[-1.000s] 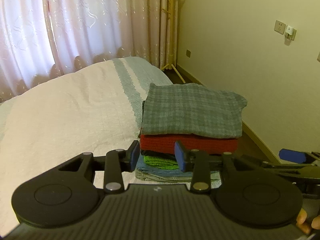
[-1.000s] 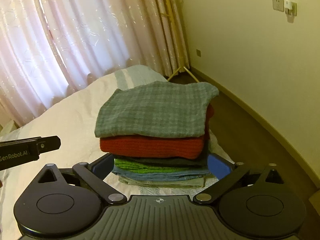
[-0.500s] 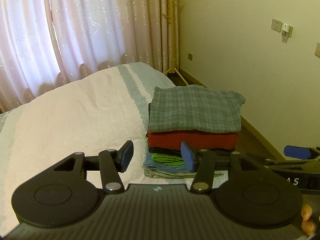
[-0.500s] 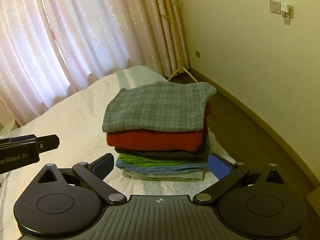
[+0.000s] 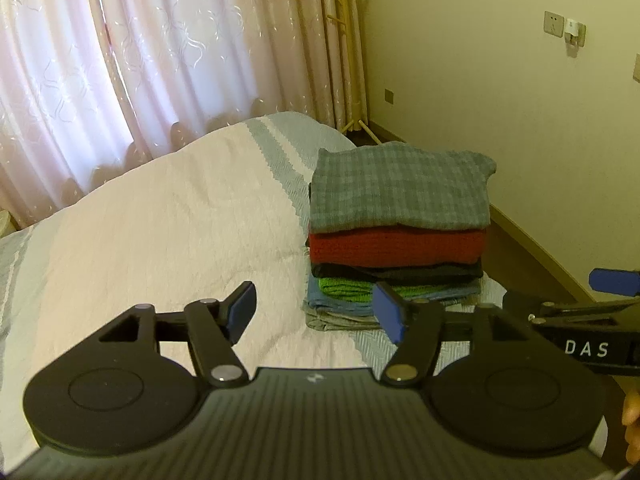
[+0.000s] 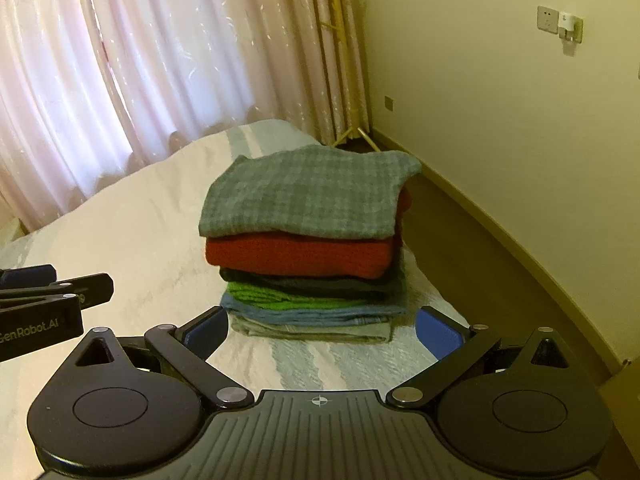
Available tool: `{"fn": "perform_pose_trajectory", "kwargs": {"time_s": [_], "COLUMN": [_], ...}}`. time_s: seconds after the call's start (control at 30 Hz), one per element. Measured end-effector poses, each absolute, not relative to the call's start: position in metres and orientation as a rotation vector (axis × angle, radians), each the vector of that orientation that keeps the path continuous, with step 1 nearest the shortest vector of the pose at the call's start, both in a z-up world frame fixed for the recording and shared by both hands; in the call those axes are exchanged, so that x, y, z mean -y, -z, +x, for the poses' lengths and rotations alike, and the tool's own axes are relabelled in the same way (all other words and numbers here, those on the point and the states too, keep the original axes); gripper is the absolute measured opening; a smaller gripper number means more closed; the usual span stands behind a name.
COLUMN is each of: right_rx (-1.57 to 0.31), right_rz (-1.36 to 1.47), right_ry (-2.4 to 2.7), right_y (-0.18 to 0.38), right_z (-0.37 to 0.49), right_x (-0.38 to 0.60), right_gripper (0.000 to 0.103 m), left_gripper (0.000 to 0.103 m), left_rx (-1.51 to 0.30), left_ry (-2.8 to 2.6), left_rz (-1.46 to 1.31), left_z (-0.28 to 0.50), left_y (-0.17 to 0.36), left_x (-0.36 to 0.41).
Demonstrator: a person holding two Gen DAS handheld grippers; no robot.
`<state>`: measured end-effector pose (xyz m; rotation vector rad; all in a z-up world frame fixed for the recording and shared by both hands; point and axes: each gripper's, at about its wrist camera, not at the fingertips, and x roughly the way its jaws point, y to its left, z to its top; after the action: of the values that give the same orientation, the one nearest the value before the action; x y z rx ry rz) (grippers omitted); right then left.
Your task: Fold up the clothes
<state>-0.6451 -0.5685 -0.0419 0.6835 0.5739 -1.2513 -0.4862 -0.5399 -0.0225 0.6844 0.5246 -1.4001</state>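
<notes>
A stack of folded clothes (image 5: 396, 240) sits on the bed (image 5: 160, 232), near the bed's right edge and close to the corner by the wall. On top lies a grey-blue checked garment (image 6: 308, 196), spread a little wider than the pieces under it. Below it come a red knit (image 6: 300, 256), a dark garment (image 6: 312, 282), a green knit (image 6: 276, 298), a blue piece (image 6: 312, 312) and a pale one (image 6: 312, 330) at the bottom, resting on the striped blue-grey band of the bedcover.

The left gripper (image 5: 316, 312) hangs above the bed just short of the stack, its jaws partly open with nothing between them; its right blue pad overlaps the lower left corner of the stack in the left wrist view. The right gripper (image 6: 322, 334) faces the stack head-on from the near side, jaws spread wide and empty, one blue pad to each side of the bottom layers and apart from them. Each gripper shows at the edge of the other's view.

The rest of the bed is bare pale-pink quilt (image 6: 132, 240). Behind it hang sheer pink curtains (image 5: 140, 60). A wooden stand (image 6: 348, 80) rises in the corner beside the curtains, its feet on the floor. To the right of the bed runs a strip of brown floor (image 6: 480, 272) along a cream wall (image 5: 480, 80), which carries a socket with a small plug (image 6: 560, 24).
</notes>
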Motion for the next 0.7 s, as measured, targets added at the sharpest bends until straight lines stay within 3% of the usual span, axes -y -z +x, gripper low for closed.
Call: {"fn": "perform_pose_trajectory", "kwargs": {"time_s": [0.7], "right_rx": [-0.606], "right_rz": [0.714], "right_ry": [1.270], "right_y": [0.052], "right_z": [-0.658], "right_x": [0.546], "right_gripper": [0.102], "left_gripper": [0.065], "left_rx": [-0.564], "left_ry": [1.404], "left_rz": [0.718], "left_z": [-0.495], "left_y": [0.037], "left_x": [0.515]}}
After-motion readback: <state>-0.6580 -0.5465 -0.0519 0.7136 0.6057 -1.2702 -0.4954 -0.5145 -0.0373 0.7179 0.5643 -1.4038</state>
